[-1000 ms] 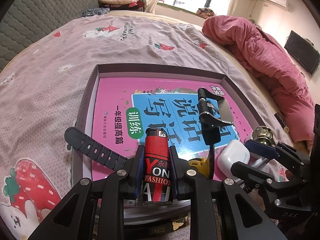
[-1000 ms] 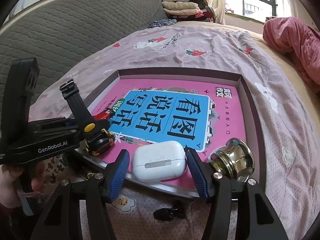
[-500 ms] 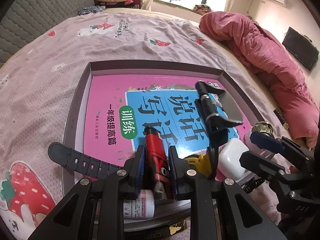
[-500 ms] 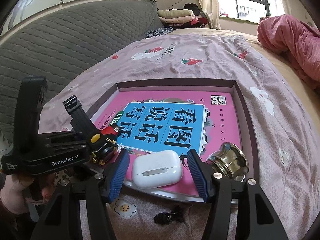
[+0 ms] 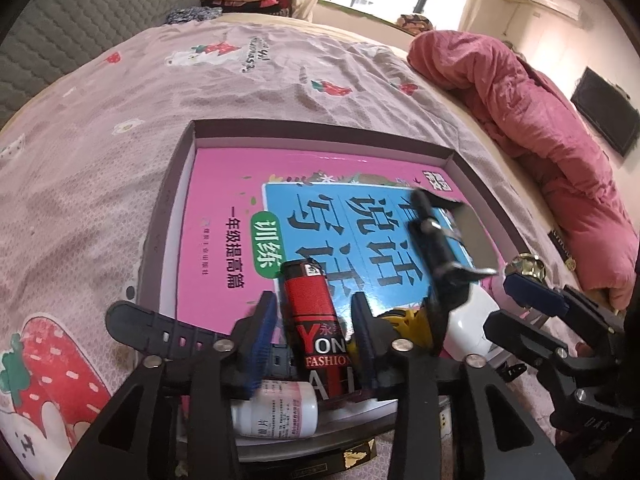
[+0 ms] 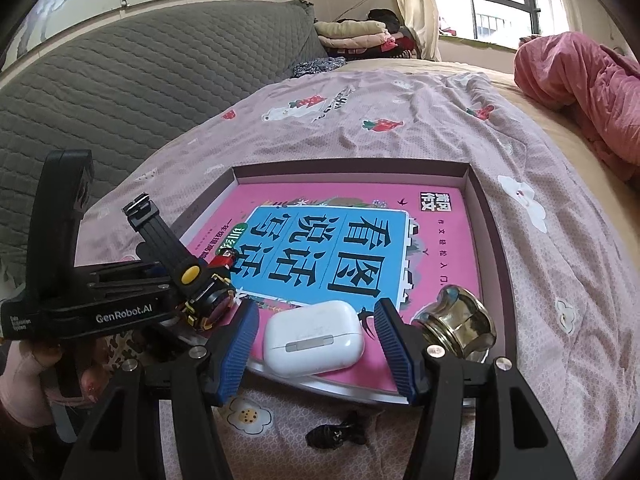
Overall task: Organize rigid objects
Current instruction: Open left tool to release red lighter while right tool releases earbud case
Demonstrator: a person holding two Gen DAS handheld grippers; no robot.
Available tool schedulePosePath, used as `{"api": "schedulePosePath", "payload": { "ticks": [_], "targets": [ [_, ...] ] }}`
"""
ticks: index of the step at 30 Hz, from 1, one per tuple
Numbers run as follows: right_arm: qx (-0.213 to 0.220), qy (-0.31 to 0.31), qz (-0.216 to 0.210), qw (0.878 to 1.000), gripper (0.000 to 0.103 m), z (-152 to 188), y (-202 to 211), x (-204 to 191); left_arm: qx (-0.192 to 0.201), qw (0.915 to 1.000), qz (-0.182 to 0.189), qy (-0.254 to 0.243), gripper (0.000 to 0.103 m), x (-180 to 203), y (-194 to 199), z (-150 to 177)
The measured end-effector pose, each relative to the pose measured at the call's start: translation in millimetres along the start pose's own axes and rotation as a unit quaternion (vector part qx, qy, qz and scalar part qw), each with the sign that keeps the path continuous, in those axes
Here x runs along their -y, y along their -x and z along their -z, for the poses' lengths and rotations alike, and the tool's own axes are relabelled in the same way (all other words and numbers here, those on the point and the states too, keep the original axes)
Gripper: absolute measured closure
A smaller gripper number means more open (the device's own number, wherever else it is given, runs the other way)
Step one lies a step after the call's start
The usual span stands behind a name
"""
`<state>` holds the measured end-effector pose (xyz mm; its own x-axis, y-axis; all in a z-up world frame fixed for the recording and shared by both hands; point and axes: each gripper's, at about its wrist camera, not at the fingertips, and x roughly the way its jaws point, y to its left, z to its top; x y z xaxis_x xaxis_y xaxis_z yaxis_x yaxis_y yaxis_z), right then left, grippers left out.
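From the left wrist view, the left gripper (image 5: 314, 322) has its jaws apart around a red lighter (image 5: 314, 320); a gap shows on each side, so nothing is clamped. The lighter lies in a shallow tray (image 5: 176, 196) on the bed (image 5: 120, 100), resting over a pink book (image 5: 224, 184) that fills the tray floor. A white pill bottle (image 5: 276, 410) lies on its side just below the lighter at the tray's near edge. A black watch (image 5: 168, 332) has one strap hanging out over the tray's left rim and the other standing up to the right.

From the right wrist view, the right gripper (image 6: 314, 344) also has its jaws apart, one on each side of a white earbud case (image 6: 314, 338) without touching it. The case sits at the near edge of the book. A brass knob (image 6: 456, 326) stands just beside it in the tray's near right corner. The watch's yellow-trimmed face (image 6: 210, 300) is to the left, next to the other gripper.
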<state>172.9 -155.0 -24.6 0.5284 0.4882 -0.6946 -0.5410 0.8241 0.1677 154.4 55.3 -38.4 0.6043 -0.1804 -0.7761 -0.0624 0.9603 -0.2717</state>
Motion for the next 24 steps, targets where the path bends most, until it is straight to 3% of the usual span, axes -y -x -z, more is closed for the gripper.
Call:
{"api": "schedulePosePath", "payload": {
  "ticks": [16,24],
  "targets": [
    [0.011,0.009,0.001,1.000,0.043,-1,8,-2,0.013,0.9999,0.004,0.008,0.058,-2,15,3],
    [0.019,0.010,0.005,1.000,0.043,-2,11,-3,0.013,0.9999,0.002,0.011,0.050,-2,19,7]
  ]
}}
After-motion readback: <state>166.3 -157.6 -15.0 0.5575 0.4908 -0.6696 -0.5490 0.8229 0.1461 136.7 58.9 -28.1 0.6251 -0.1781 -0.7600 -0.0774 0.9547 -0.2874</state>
